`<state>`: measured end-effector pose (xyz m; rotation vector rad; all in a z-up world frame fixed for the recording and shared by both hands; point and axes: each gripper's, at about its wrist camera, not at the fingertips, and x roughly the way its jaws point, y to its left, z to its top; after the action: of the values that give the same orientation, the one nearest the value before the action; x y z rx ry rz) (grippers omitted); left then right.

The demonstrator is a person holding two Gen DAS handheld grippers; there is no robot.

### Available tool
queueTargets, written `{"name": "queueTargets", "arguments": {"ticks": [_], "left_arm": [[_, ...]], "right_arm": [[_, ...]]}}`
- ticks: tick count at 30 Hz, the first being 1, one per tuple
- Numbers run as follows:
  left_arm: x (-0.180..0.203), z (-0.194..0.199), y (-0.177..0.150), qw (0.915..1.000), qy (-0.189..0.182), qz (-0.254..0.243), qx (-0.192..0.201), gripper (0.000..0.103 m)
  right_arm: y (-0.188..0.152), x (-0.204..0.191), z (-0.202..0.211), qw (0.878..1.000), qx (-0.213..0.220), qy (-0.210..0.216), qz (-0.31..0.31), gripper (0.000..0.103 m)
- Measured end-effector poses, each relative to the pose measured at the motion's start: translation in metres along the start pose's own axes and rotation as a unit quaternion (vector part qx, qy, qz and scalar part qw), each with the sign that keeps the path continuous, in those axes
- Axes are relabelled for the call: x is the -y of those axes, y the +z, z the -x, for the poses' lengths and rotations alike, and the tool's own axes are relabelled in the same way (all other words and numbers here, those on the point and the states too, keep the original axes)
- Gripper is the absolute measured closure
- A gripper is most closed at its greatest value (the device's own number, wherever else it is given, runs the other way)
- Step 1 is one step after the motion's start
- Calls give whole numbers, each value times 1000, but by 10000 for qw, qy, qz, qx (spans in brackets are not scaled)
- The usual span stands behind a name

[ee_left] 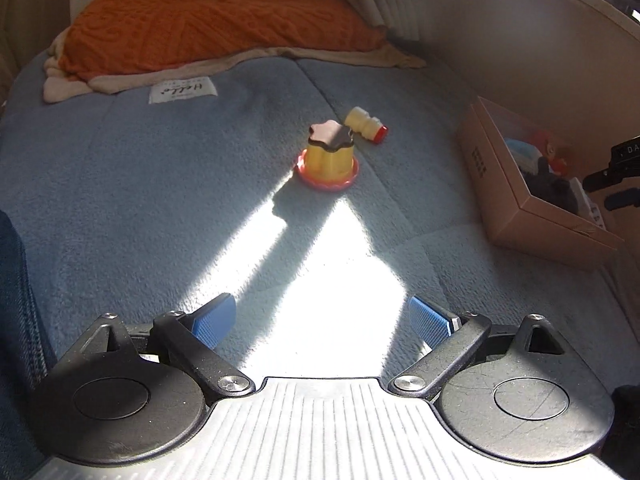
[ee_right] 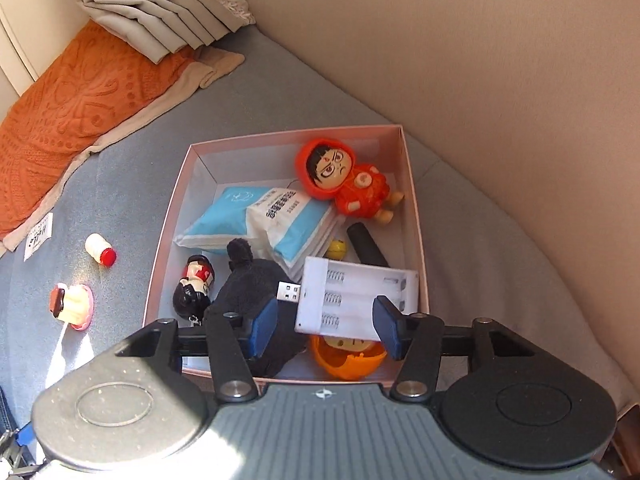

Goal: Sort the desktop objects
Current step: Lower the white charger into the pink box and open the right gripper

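Blue fleece blanket [ee_left: 160, 208] covering surface, sun patch lying across it. My left gripper [ee_left: 322, 320] hanging over blanket, jaws spread wide, nothing between. Yellow cup toy [ee_left: 329, 156] with brown star lid standing upright ahead; small yellow bottle [ee_left: 366, 125] with red cap lying just behind it. My right gripper [ee_right: 326, 326] hovering over pink box [ee_right: 412, 184], jaws part-open; white battery charger [ee_right: 352, 296] lying between pads, contact unclear. I am seeing red-hooded figure [ee_right: 344, 180] and tissue packs [ee_right: 260, 216] inside box.
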<state>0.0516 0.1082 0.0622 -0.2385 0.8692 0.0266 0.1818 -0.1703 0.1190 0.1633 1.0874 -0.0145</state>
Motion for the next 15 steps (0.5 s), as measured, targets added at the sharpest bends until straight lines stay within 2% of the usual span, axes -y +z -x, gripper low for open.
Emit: {"name": "queueTargets", "arguments": {"ticks": [3,6,9,10,13,15], "left_arm": [[3,-2,-1,10000,-29,-43,-27,6],[6,-4,-3,9999,11,-107,-15,6],[5,-5,-3,9999,86,-90,6,6],[4,-5,-3,9999,119,-70,14,6],[1,-4,-2,9996,272,4,77,4],[1,-3,0,9993,343,34,128,4]], "right_arm": [[-4,2,-15,9997,-202,9,-135,53],[-2,4,-21,9998,-95,-71,-181,53],[2,7,-16,9992,-69,58,-395,53],[1,4,-10,9994,26,82,-323,53],[-3,-30,8,9976,525,164,409,47],[-5,-57,6,9945,575,355,804,44]]}}
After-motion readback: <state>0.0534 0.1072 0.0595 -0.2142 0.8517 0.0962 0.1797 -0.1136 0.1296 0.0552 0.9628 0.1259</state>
